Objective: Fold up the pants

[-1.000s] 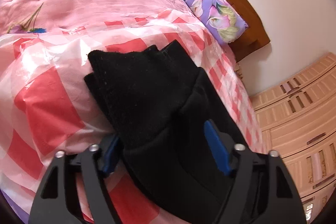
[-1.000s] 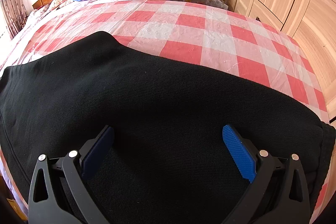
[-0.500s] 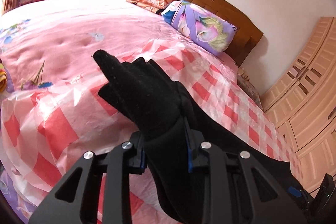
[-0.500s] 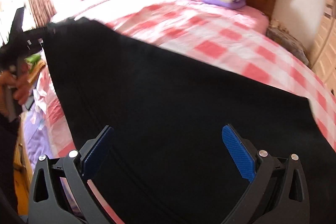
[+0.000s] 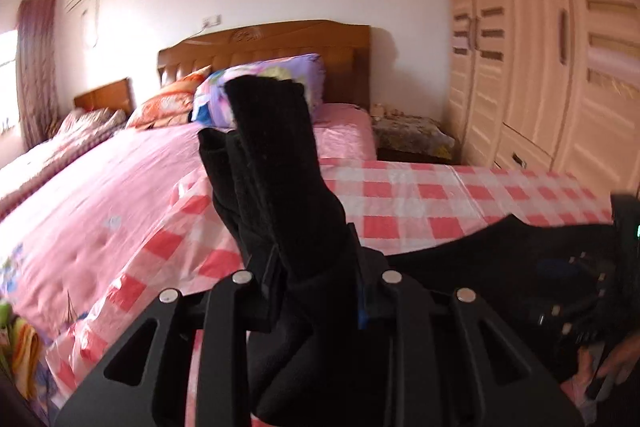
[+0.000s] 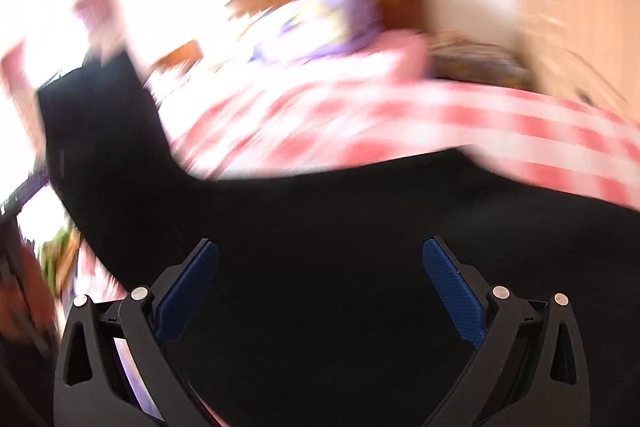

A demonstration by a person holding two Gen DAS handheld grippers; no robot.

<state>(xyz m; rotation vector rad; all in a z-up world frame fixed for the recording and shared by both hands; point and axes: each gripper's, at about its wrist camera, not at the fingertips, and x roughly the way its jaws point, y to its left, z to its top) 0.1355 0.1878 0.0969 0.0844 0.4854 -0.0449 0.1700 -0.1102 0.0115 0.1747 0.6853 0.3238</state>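
The black pants [image 5: 280, 195] are lifted off the bed. My left gripper [image 5: 316, 291] is shut on a bunched end of them, and the cloth sticks up in front of the camera. The rest of the pants stretch right toward my right gripper, seen at the far right of the left wrist view [image 5: 580, 291]. In the blurred right wrist view the pants [image 6: 320, 267] fill the lower half. My right gripper [image 6: 320, 283] has its blue pads [image 6: 452, 287] wide apart, with black cloth lying between and behind them.
A bed with a red-and-white checked sheet [image 5: 440, 199] and a pink quilt [image 5: 100, 203] lies below. A purple floral pillow [image 5: 276, 83] and a wooden headboard [image 5: 272, 43] are at the back. A wooden wardrobe [image 5: 552, 59] stands on the right, a small bedside table [image 5: 408, 139] beside it.
My left gripper has shut on the pants and lifted them, tilting up toward the headboard. The right gripper has swung quickly, its view now blurred, jaws still wide.
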